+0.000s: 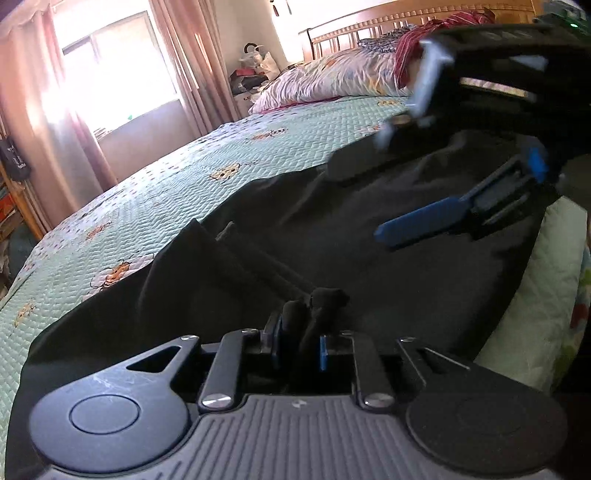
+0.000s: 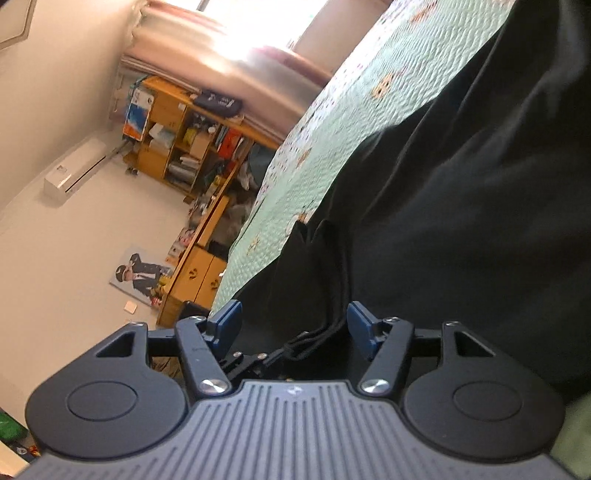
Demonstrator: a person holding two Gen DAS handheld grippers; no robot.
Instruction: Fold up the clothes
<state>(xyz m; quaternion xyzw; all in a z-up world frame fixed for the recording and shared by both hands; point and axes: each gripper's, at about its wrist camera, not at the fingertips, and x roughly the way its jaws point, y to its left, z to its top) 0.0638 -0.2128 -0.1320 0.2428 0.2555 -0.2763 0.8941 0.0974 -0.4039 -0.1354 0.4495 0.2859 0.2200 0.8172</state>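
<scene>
1. Nearest the left wrist camera, the left gripper (image 1: 298,341) has its jaws drawn close on a bunched fold of the black garment (image 1: 332,236), the cloth pinched between the blue pads (image 1: 323,352).
2. In the right wrist view, the right gripper (image 2: 293,328) has its jaws spread apart; a dark edge of the black garment (image 2: 461,184) with thin cords passes through the gap, not clamped.
3. Ahead of the left jaws the garment lies spread over the bed's green quilted bedspread (image 1: 184,177).
4. Up and right of the left jaws, the right gripper (image 1: 480,147) hangs over the garment, blurred.
5. Beyond lie a floral pillow (image 1: 325,81), a red striped cloth (image 1: 417,40) and the wooden headboard (image 1: 369,26).
6. Far left of the right jaws stands a wooden bookshelf (image 2: 184,140).
</scene>
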